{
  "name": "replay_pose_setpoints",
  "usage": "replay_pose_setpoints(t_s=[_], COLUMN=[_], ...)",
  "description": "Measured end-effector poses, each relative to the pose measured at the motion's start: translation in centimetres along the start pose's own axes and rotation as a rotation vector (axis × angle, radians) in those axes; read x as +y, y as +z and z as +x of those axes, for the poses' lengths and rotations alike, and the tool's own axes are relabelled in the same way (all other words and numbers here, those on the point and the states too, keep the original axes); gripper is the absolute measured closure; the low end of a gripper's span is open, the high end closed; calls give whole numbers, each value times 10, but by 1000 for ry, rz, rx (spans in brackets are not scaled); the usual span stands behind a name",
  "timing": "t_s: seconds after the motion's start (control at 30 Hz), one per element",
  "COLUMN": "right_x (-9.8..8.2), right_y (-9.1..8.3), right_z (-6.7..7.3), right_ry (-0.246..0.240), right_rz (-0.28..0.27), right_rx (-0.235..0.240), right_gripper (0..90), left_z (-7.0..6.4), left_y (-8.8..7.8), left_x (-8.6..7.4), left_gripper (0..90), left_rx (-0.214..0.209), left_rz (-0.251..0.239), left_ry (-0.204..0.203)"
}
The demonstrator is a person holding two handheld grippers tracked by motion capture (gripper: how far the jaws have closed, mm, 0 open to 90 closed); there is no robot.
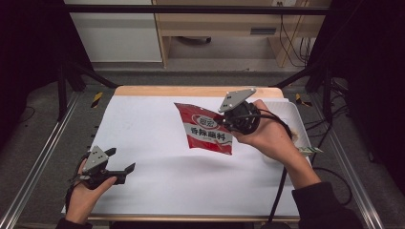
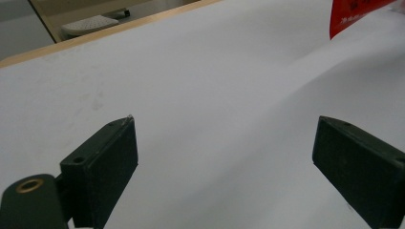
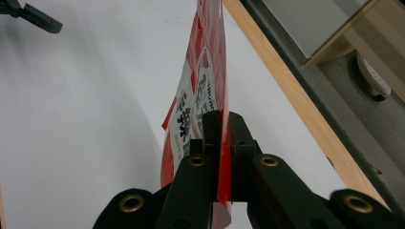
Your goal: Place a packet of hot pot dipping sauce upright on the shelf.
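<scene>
A red and white seasoning packet (image 1: 206, 129) with black print hangs above the white table, held by its right edge. My right gripper (image 1: 223, 120) is shut on it; in the right gripper view the black jaws pinch the packet (image 3: 210, 71) edge-on at my right gripper (image 3: 220, 125). My left gripper (image 1: 120, 160) rests low at the table's front left, open, with nothing between its fingers. In the left gripper view my left gripper (image 2: 224, 143) stands wide apart over the bare white sheet, and a corner of the packet (image 2: 356, 15) shows at the top right.
A white sheet (image 1: 157, 186) covers the table, with a wooden edge (image 1: 191, 90) at the back. A white tray (image 1: 293, 117) sits at the right behind the right hand. Metal frame rails (image 1: 43, 162) run along both sides.
</scene>
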State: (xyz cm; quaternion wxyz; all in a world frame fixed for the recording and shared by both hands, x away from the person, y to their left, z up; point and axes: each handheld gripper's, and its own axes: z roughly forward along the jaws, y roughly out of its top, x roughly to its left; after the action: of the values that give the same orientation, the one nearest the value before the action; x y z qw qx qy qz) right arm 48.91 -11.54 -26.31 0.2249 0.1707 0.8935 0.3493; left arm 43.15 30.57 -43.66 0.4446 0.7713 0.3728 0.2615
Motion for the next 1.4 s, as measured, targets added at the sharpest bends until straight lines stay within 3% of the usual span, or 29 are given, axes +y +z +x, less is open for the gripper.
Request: replay_pose_setpoints(t_s=[0.8, 1.23, 1.4], right_x=[9, 4, -2], right_y=[-43, -47, -49], right_z=[-36, -54, -64], right_ry=[40, 57, 70], right_rz=[-49, -46, -66], right_rx=[-125, -154, -172], right_gripper=[898, 899, 899], left_z=[-1, 0, 3], left_y=[3, 0, -2], left_x=[-2, -3, -5], left_gripper=[80, 80, 80], left_rx=[-3, 14, 23], left_rz=[17, 7, -2], left_ry=[11, 7, -18])
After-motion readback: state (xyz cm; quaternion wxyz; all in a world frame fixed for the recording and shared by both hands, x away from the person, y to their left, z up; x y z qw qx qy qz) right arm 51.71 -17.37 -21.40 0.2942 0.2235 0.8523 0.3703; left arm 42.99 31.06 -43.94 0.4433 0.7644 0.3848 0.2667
